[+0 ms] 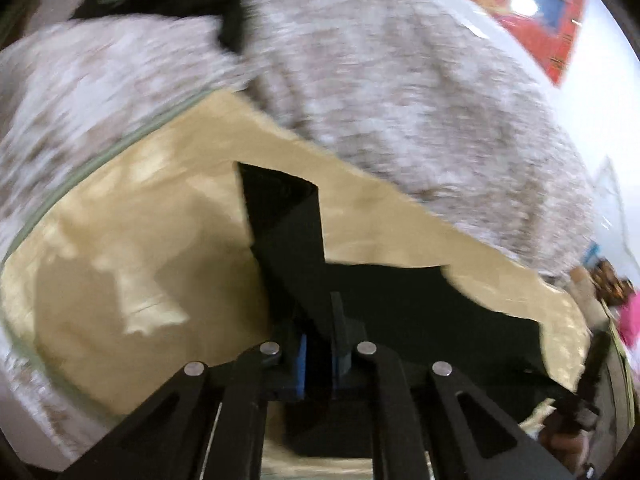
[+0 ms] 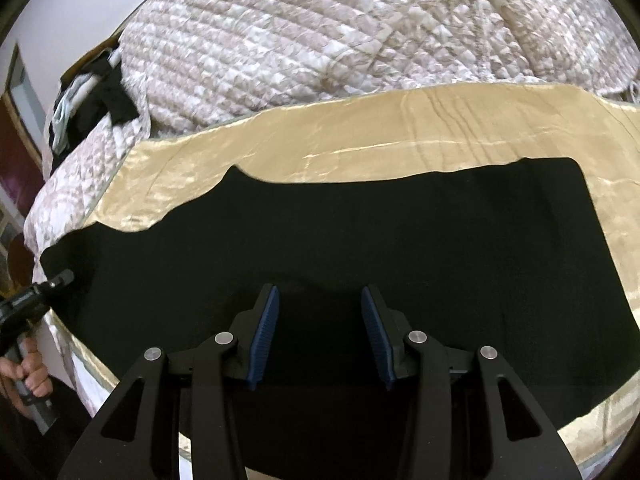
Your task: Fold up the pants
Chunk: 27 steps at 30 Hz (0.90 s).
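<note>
Black pants (image 2: 360,240) lie spread flat on a gold satin cloth (image 2: 400,128) on a bed. My right gripper (image 2: 320,308) is open just above the pants, blue pads apart, holding nothing. My left gripper (image 1: 320,344) is shut on a corner of the black pants (image 1: 288,232), which stands up folded between its blue pads. In the right wrist view the left gripper (image 2: 60,278) shows at the pants' far left end, held by a hand. The left wrist view is motion-blurred.
A quilted beige bedspread (image 2: 320,32) is heaped behind the gold cloth. Dark and pale clothes (image 2: 88,104) lie at the back left of the bed. A red wall hanging (image 1: 532,12) is on the white wall. The bed edge is near at the left.
</note>
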### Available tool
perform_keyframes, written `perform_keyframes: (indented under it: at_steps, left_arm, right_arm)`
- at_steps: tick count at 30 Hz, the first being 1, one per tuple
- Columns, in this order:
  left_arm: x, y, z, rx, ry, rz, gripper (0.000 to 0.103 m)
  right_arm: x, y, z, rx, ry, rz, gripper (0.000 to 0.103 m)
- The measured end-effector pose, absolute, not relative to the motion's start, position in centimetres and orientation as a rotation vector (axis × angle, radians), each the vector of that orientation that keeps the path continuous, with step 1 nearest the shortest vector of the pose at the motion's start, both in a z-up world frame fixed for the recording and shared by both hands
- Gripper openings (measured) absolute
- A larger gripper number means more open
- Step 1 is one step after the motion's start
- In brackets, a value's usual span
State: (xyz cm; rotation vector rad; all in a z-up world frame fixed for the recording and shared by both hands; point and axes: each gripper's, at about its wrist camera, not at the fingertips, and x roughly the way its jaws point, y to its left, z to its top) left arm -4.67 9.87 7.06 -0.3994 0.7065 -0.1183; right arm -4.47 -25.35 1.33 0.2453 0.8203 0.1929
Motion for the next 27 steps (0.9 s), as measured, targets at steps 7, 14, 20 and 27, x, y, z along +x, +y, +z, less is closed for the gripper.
perform_keyframes:
  at_steps: [7,14,20,27]
  left_arm:
    - [-2.5,-3.0,8.7,-0.263,0.736,-0.395,0.009]
    - [-2.4,-11.8,2.0,-0.144,0.925,-0.51,0.01]
    - [-4.3,-11.5,3.5,-0.2,0.923,-0.641,0.028]
    - [-4.4,-5.8,6.7,-0.193,0.813,-0.534,0.039]
  right_arm:
    - [-4.8,-28.7,2.6,0.357,0.775,0.132,0.044]
    - [-5.2,-31.8,2.7,0.418,0.763,0.083,0.044]
    - [-5.5,-32.6,2.7,0.454,0.768,0.102,0.044]
    - [-5.3,-30.1,2.9,0.441,0.764,0.229,0.044]
